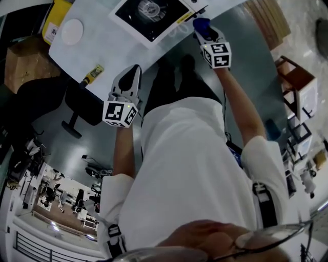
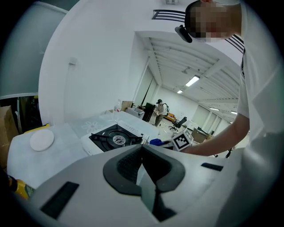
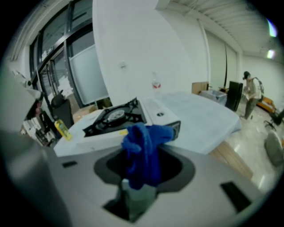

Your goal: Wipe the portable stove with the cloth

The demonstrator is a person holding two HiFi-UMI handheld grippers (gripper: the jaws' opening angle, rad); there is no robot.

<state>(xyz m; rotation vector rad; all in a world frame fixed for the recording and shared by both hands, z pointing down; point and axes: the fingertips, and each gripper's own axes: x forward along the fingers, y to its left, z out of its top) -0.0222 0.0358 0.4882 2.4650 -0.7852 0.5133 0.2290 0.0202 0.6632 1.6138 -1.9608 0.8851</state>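
The portable stove point(image 1: 151, 15) is white with a black burner top and sits on the white table point(image 1: 97, 46). My right gripper point(image 1: 205, 29) is at the stove's near right corner, shut on a bunched blue cloth point(image 1: 201, 23). In the right gripper view the cloth point(image 3: 146, 137) hangs from the gripper point(image 3: 143, 164) just short of the stove point(image 3: 117, 117). My left gripper point(image 1: 134, 71) hovers at the table's front edge, shut and holding nothing. From the left gripper point(image 2: 142, 150), the stove point(image 2: 116, 138) lies ahead, with the cloth point(image 2: 156, 142) at its right.
A white disc point(image 1: 72, 30) and a yellow bottle point(image 1: 92, 75) lie on the table's left part. A clear bottle point(image 3: 154, 84) stands behind the stove. A black chair point(image 1: 77, 102) and a cardboard box point(image 1: 20, 61) are to the left of the table.
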